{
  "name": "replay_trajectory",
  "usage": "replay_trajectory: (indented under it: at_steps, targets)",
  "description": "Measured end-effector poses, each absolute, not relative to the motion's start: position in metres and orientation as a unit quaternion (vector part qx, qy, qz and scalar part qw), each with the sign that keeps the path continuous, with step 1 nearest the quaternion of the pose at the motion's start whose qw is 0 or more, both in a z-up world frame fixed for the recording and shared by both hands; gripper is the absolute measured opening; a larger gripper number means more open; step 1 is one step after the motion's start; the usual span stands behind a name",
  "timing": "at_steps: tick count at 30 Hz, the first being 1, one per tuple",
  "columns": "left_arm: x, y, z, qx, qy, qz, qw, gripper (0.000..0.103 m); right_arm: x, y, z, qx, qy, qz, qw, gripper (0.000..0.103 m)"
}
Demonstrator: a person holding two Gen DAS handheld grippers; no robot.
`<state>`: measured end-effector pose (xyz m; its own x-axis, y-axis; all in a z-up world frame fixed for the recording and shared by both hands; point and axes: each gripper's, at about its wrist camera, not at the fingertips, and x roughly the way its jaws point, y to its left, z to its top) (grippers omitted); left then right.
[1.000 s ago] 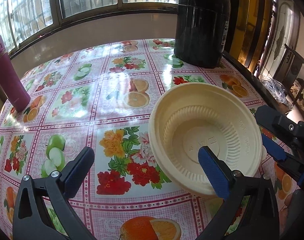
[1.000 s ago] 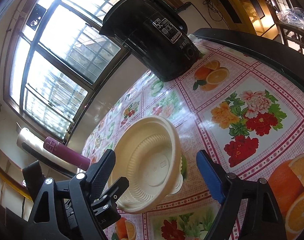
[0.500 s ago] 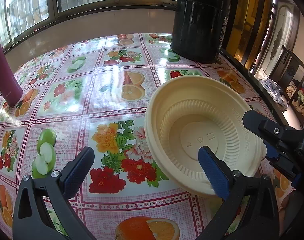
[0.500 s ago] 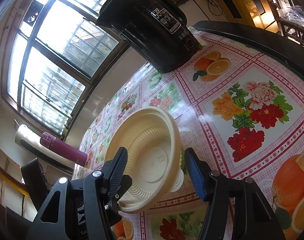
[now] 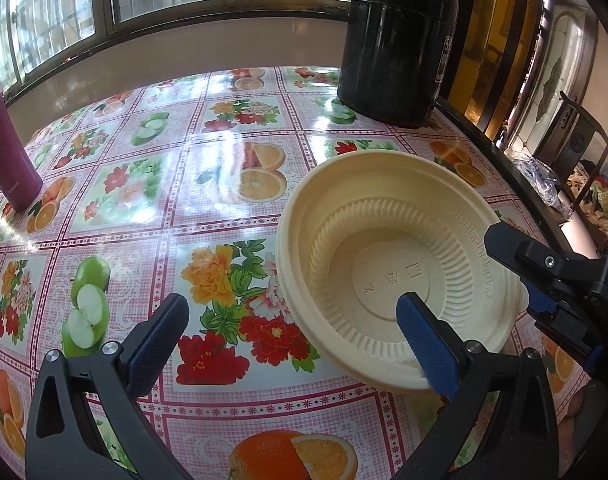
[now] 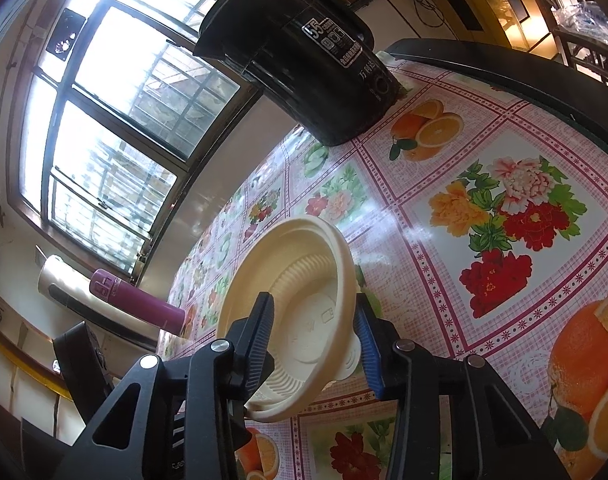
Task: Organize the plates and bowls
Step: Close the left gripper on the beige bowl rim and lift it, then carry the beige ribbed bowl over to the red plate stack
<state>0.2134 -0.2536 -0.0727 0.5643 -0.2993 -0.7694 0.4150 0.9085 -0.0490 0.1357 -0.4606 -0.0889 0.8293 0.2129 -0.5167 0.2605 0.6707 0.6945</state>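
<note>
A cream ribbed plastic bowl (image 5: 388, 264) sits tilted on the flowered tablecloth, right of centre in the left wrist view. My left gripper (image 5: 292, 332) is open; its right finger (image 5: 424, 344) lies over the bowl's near rim and the left finger rests over the cloth. My right gripper (image 6: 314, 330) has closed in on the bowl's (image 6: 296, 288) rim, one finger inside (image 6: 260, 328) and one outside. It also shows at the right in the left wrist view (image 5: 544, 272). A second cream piece peeks out under the bowl.
A tall black pot (image 5: 396, 36) stands at the table's back right corner. A magenta flask (image 5: 4, 148) stands at the far left. The table's dark edge (image 5: 516, 176) runs along the right, with chairs beyond. A window fills the back wall.
My right gripper's fingers have closed from wide open onto the bowl's rim. The left gripper has stayed open and drifted slightly closer to the bowl.
</note>
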Motion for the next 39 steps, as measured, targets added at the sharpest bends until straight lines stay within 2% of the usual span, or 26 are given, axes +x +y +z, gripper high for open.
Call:
replay_trajectory:
  at_steps: [7,9,14,20,26,27,28,30,32,34,39]
  targets:
    - [0.216,-0.253,-0.075,0.061,0.431,-0.210,0.875,0.103,0.135,-0.459,-0.090,0.408,0.292,-0.015,0.865,0.037]
    - [0.218,-0.250,-0.076,0.051,0.437,-0.213,0.873,0.103,0.135,-0.459,-0.091,0.408,0.295,-0.016,0.864,0.029]
    - [0.220,-0.246,-0.074,0.045,0.434,-0.212,0.874,0.103,0.136,-0.461,-0.096,0.424,0.307,-0.014,0.852,0.018]
    - [0.221,-0.246,-0.076,0.042,0.437,-0.221,0.871,0.103,0.133,-0.459,-0.095,0.426,0.308,-0.015,0.850,0.013]
    - [0.219,-0.249,-0.077,0.050,0.435,-0.229,0.870,0.083,0.133,-0.458,-0.098,0.433,0.314,-0.012,0.845,0.013]
    - [0.219,-0.250,-0.077,0.052,0.435,-0.229,0.869,0.075,0.133,-0.458,-0.099,0.434,0.315,-0.012,0.844,0.013]
    - [0.218,-0.250,-0.077,0.054,0.435,-0.231,0.869,0.060,0.133,-0.458,-0.099,0.433,0.315,-0.012,0.844,0.013]
    - [0.218,-0.252,-0.078,0.055,0.438,-0.237,0.865,0.044,0.133,-0.457,-0.099,0.432,0.315,-0.012,0.845,0.013]
    - [0.217,-0.253,-0.078,0.062,0.437,-0.237,0.866,0.042,0.134,-0.456,-0.098,0.430,0.315,-0.012,0.846,0.013]
    - [0.217,-0.254,-0.079,0.064,0.438,-0.240,0.864,0.030,0.134,-0.456,-0.099,0.429,0.317,-0.012,0.846,0.013]
    - [0.216,-0.253,-0.078,0.066,0.436,-0.239,0.865,0.029,0.135,-0.455,-0.099,0.430,0.319,-0.014,0.844,0.013]
